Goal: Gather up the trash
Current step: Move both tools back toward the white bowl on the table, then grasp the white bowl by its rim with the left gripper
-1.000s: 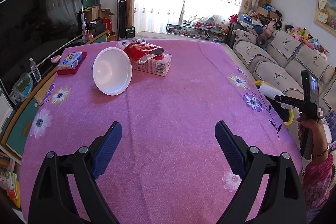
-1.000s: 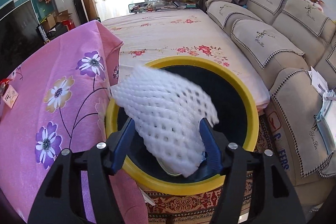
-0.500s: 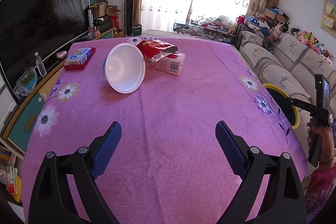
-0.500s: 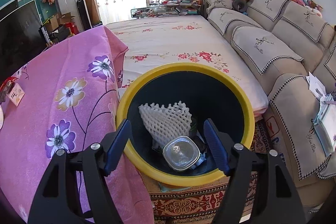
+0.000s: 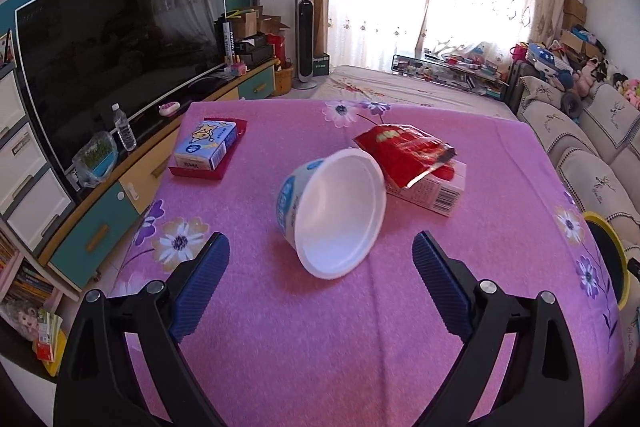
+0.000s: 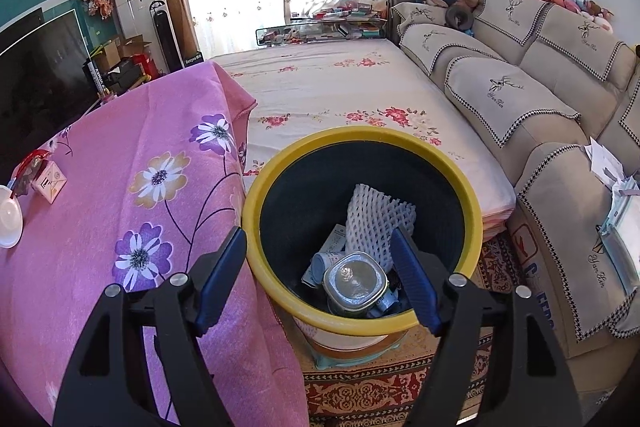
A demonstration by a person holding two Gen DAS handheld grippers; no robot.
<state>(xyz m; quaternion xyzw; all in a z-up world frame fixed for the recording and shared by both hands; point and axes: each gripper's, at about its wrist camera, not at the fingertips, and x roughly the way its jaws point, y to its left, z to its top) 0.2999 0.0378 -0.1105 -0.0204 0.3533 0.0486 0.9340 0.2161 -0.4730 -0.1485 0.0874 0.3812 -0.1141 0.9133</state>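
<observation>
I'm lining my empty, wide-open left tongs (image 5: 320,263) up on the tipped cup (image 5: 332,215) mid-tabletop; right tongs (image 6: 320,279), open too, hovering over the bin (image 6: 362,227); I'm aiming to pinch the rim gently.

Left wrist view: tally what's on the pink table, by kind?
Cups: 1, white cup
Bags: 1, red bag
Cartons: 2, carton under the bag, blue box
Trays: 1, red tray under the blue box
Total: 5

Cup (image 5: 334,215) left of carton (image 5: 434,189); net (image 6: 374,223) in bin (image 6: 360,323).
</observation>
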